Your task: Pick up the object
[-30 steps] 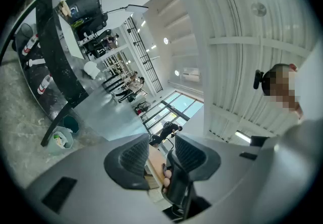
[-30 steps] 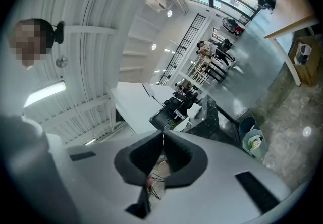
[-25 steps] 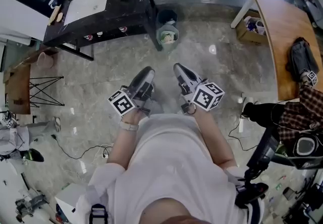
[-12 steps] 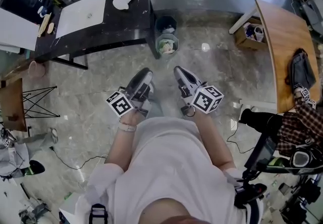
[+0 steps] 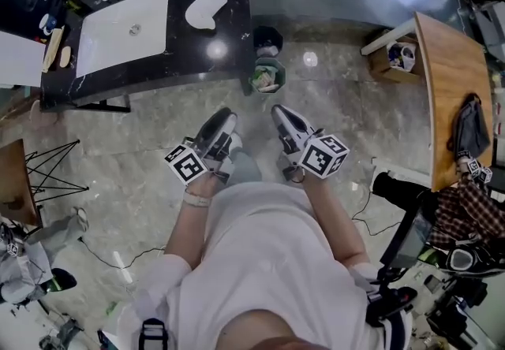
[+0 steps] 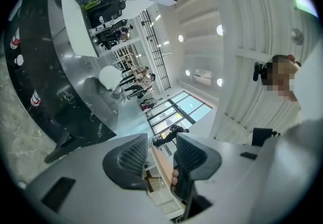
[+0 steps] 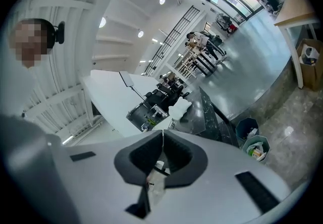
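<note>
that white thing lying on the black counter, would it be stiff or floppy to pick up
Probably floppy: the white thing has an irregular, soft-looking outline, like cloth. Likely light, lying flat on the black counter. Unlikely to roll.

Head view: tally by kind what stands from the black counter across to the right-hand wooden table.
Black marble counter: 1
Curved wooden table: 1
Waste bins (dark bin, green bin): 2
Brown cardboard box: 1
Total: 5

An office-like lab hall: black sink counter (image 5: 229,37), wooden desk (image 5: 451,65), waste bins (image 5: 268,76), marble floor (image 5: 355,116).
</note>
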